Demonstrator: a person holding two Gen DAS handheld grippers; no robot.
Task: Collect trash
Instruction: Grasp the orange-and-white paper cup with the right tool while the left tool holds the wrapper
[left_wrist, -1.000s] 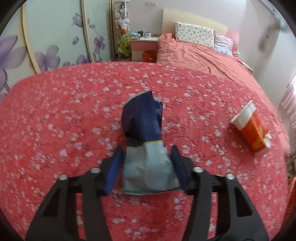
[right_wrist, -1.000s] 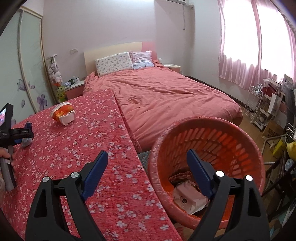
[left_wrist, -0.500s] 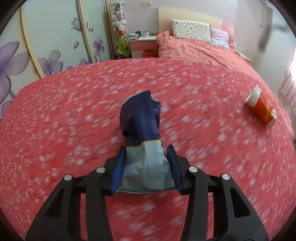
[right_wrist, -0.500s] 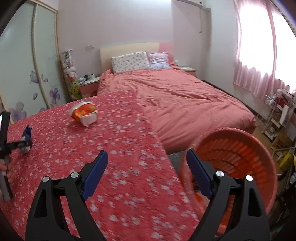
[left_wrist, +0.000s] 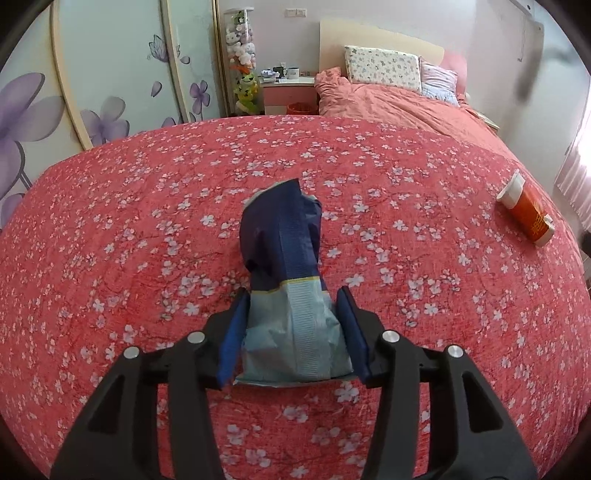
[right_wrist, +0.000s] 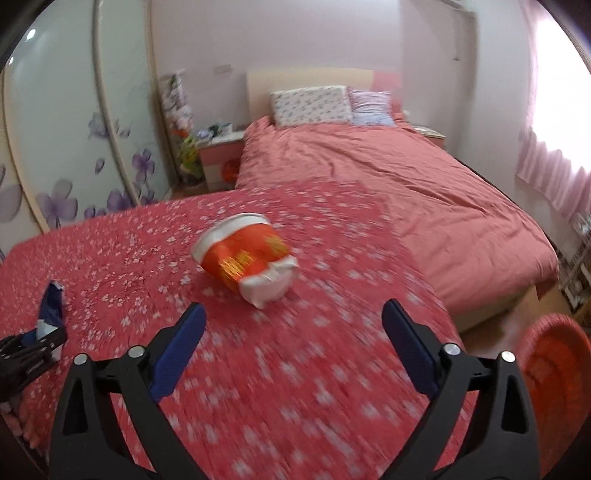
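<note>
A crumpled dark-blue and pale-blue snack bag (left_wrist: 280, 236) sticks up between the pads of my left gripper (left_wrist: 291, 295). The pads press on its pale lower end while the jaws ease open slightly. The bag hangs just above the red flowered tablecloth (left_wrist: 110, 221). An orange and white paper cup (right_wrist: 243, 258) lies on its side on the cloth, just ahead of my right gripper (right_wrist: 293, 308). That gripper's jaws are opening wide, with nothing between them. The same cup (left_wrist: 526, 212) shows at the far right in the left wrist view. At the left edge of the right wrist view, the bag (right_wrist: 51, 306) is seen again.
An orange plastic basket (right_wrist: 554, 369) stands on the floor past the table's right edge. A bed with a pink cover (right_wrist: 406, 177) lies behind the table. Wardrobe doors with purple flowers (left_wrist: 110, 92) and a nightstand (left_wrist: 288, 88) stand at the back left.
My right gripper has swung left, away from the basket and toward the cup, and its jaws stand wider. The left gripper has slid across the table, still holding the bag.
</note>
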